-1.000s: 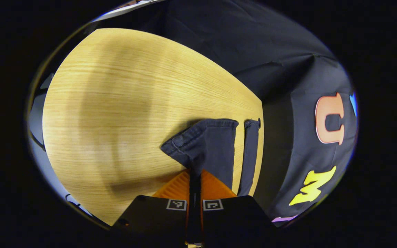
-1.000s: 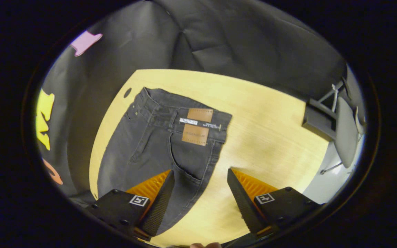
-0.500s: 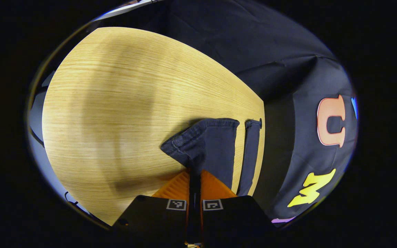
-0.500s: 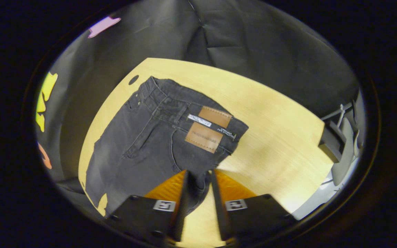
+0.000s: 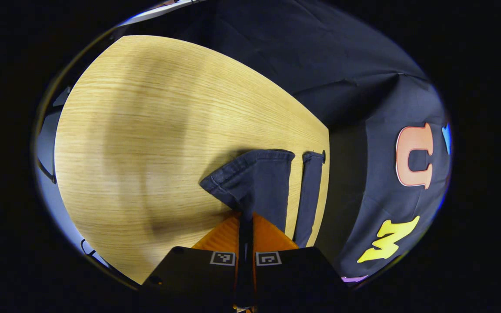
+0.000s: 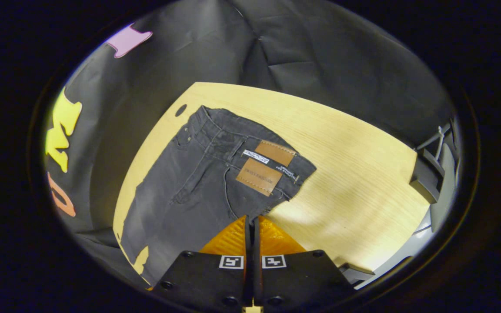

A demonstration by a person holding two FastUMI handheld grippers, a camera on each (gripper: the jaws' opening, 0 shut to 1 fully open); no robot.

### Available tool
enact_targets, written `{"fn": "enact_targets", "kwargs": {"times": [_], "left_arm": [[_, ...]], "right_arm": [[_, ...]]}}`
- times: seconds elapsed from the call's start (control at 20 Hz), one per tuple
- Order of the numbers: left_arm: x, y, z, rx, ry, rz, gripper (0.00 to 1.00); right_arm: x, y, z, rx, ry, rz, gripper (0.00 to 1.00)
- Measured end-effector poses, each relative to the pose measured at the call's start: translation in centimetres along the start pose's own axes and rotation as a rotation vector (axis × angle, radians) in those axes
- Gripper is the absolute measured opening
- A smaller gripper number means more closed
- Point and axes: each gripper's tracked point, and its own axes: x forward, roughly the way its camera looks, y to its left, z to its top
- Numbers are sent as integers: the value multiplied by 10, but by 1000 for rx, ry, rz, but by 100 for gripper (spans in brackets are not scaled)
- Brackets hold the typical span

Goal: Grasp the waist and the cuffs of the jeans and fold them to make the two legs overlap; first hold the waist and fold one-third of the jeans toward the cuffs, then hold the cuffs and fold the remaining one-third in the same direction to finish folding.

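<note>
Pinching a lifted cuff (image 5: 250, 182) of the jeans, left gripper (image 5: 246, 217) has jaws pressed together on fabric; 2nd leg (image 5: 309, 195) lies beside, on table (image 5: 146, 130). Right gripper view: right gripper (image 6: 251, 221), jaws closed on jeans (image 6: 198, 182) edge nr waist (image 6: 250, 143).

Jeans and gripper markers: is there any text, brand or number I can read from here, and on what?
Brown patches on the jeans waistband: print too small to read.
White strip between the patches: dark print, blurred.
Square markers on the right gripper and left gripper: patterns, no words.
</note>
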Motion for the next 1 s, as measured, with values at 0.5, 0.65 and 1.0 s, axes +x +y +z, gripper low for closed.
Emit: {"fn": "enact_targets", "kwargs": {"times": [0.5, 0.65, 1.0], "left_arm": [[-2, -98, 10, 40, -4, -155, 3], [22, -136, 14, 67, 5, -189, 3], [106, -205, 18, 118, -8, -174, 4]], "right_arm": [[-41, 87, 53, 20, -74, 218, 5], [-28, 122, 72, -10, -85, 266, 5], [38, 199, 121, -16, -142, 322, 1]]}}
